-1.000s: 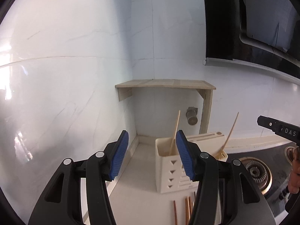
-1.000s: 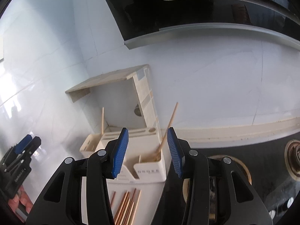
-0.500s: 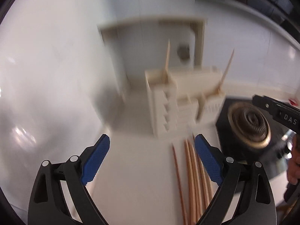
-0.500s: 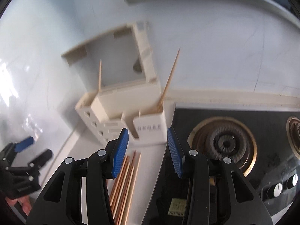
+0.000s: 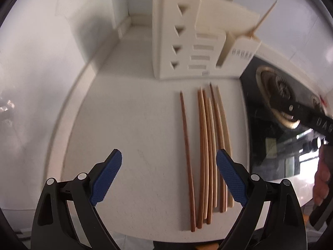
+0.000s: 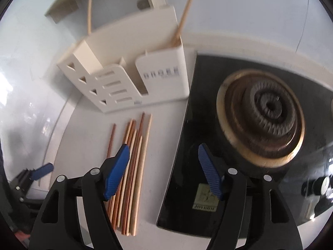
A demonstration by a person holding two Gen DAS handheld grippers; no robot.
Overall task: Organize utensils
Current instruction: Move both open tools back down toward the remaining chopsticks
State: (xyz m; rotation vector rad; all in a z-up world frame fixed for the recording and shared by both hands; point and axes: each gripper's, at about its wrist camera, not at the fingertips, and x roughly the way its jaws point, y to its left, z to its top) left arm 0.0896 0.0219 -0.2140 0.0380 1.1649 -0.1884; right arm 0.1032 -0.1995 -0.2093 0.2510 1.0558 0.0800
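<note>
Left tool (image 5: 169,173) is released – blue pads spread wide, nothing pinched; it hangs over the white desk (image 5: 129,125) w/ several chopsticks (image 5: 205,145) showing in the gap btwn its fingers, not touching them as far as the view shows. Right tool (image 6: 163,169) – jaws opening, empty; its left pad sits over the chopstick bundle, its right pad over the black cooktop (image 6: 208,112), so the gap spans the desk's right edge where the cooktop begins.

Chopsticks lie flat on the desk in a rough row, running from the near edge toward the back; one darker brown stick lies a bit apart on the left side, the rest are packed side by side, mixed pale and reddish-brown; the bundle is just beside the cooktop edge.

Cream utensil holder (image 5: 187,41) stands upright toward the desk's back edge, near the back corner by the wall, just beyond the chopstick tips but apart from them; triangle cut-outs on its left face, slots in the middle, lettering on its right compartment – too blurred to read. One pale stick (image 6: 89,14) stands in the left compartment, another stick (image 6: 185,10) leans in the right compartment.

Burner (image 6: 264,118) sits on the cooktop, right of the holder. A hand (image 5: 322,179) grips the right tool's handle at the edge of the left view.
</note>
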